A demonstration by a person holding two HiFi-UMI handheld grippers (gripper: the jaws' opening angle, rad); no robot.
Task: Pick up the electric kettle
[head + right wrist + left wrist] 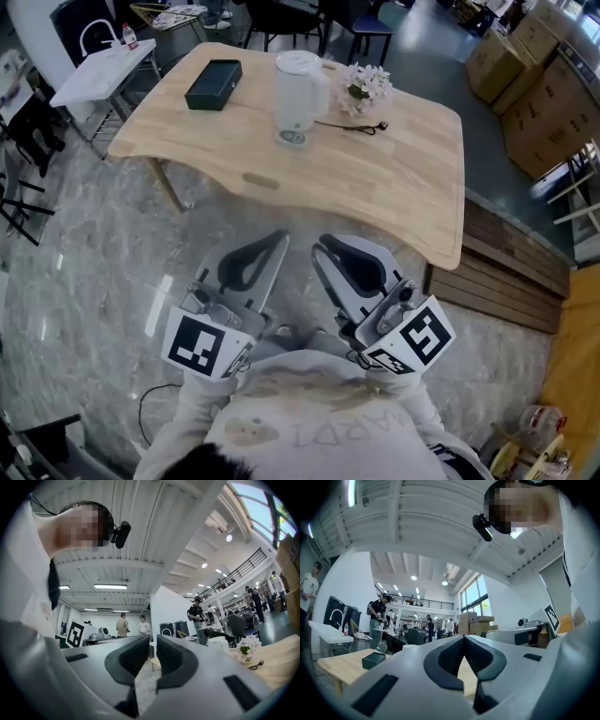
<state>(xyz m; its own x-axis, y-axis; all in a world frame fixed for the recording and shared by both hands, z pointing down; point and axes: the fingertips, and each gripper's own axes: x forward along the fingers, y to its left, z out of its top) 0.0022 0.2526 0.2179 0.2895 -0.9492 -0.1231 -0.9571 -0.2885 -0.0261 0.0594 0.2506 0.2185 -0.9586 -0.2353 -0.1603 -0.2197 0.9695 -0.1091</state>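
Holds left gripper (pixel 279 236) low before chest, jaw tips meeting, nothing between. Holds right gripper (pixel 321 247) just beside it, jaws a thin slit apart, empty. Points both forward.

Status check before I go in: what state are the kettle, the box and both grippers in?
electric kettle: upright on its base, lid down, not held.
black box: closed, lying flat on the wooden table.
left gripper: jaws together at the tips, empty, short of the table.
right gripper: jaws a slim gap apart, empty, short of the table.
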